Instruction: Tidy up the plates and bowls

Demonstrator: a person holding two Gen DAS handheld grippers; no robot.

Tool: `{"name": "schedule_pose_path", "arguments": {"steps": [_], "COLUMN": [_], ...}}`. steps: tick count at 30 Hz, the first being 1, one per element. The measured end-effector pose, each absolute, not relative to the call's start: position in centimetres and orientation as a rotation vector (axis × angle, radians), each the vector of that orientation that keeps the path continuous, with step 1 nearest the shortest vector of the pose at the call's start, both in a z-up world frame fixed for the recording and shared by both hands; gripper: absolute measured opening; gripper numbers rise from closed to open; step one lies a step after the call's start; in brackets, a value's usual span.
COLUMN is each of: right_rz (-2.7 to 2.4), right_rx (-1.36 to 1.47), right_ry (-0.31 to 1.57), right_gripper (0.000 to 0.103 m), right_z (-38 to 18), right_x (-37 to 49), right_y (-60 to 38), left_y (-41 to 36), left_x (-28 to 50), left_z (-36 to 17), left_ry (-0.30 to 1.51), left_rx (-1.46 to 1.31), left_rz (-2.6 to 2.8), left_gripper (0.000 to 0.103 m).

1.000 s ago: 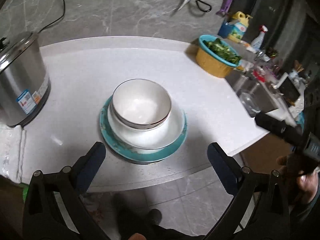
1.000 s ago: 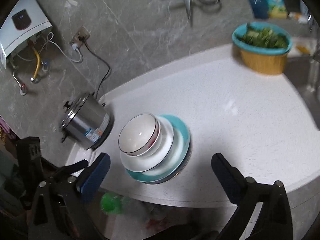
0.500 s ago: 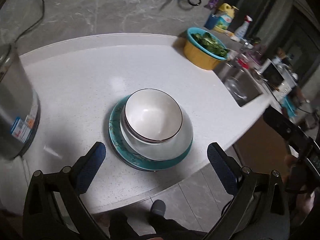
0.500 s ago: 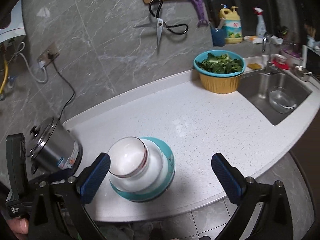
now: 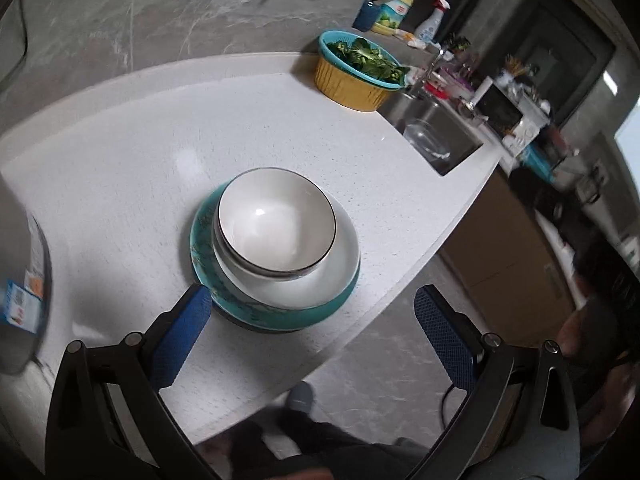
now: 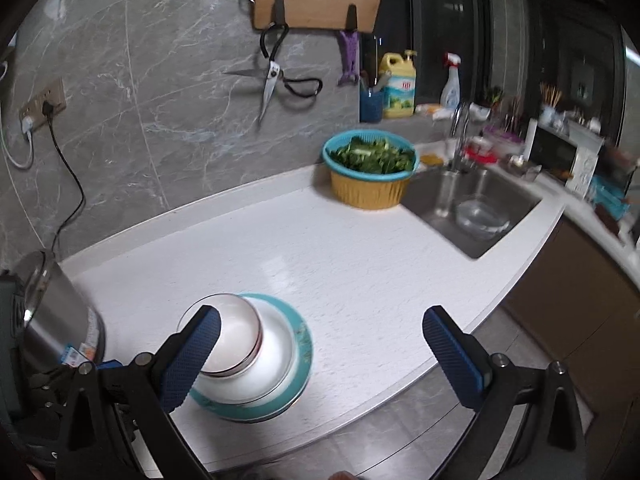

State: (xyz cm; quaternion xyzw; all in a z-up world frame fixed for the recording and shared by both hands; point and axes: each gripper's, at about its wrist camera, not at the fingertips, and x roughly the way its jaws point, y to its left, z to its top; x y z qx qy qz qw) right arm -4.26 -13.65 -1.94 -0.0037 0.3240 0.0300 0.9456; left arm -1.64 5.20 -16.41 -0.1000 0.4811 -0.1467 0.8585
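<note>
A small white bowl with a dark rim (image 5: 276, 222) (image 6: 236, 336) sits inside a wider white bowl (image 5: 316, 284) (image 6: 276, 364), and both rest on a teal plate (image 5: 280, 316) (image 6: 302, 344) on the white counter. My left gripper (image 5: 316, 324) hovers open just in front of the stack, its left blue pad close to the plate's near rim. From above the counter's front edge my right gripper (image 6: 320, 344) is open too, with its left pad overlapping the small bowl in the picture. Neither gripper holds anything.
A steel pot (image 6: 48, 320) (image 5: 20, 280) stands left of the stack. A yellow basket with a teal strainer of greens (image 6: 370, 172) (image 5: 356, 72) sits at the back, beside a sink (image 6: 472, 208) holding a glass bowl. Scissors and a cutting board hang on the wall.
Both views have swung to the right and pulled back: the sink and far counter have come into sight. The stack of dishes has not moved on the counter. Both grippers stay open.
</note>
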Motion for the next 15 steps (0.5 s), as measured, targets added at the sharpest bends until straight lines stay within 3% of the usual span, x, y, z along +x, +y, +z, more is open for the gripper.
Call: {"name": "schedule_pose_path", "arguments": {"steps": [6, 11, 15], "right_rz": [0.132, 0.168, 0.235], "right_rx": [0.074, 0.13, 0.072], "right_ry": [0.621, 0.567, 0.459], "right_gripper": [0.103, 0.103, 0.103], "right_z": [-0.8, -0.1, 0.5], "right_x": [-3.6, -3.2, -4.1], "right_y": [-15.6, -17.1, -16.6], "left_y": [4.9, 3.1, 3.9], "left_x": [-1.5, -1.3, -1.4], "left_z": [-15.5, -15.1, -14.9], "left_ry": [1.0, 1.042, 1.044], "left_rx": [-0.176, 0.058, -0.081], "left_rz": [-0.189, 0.034, -0.002], "left_gripper": [0.103, 0.103, 0.103]}}
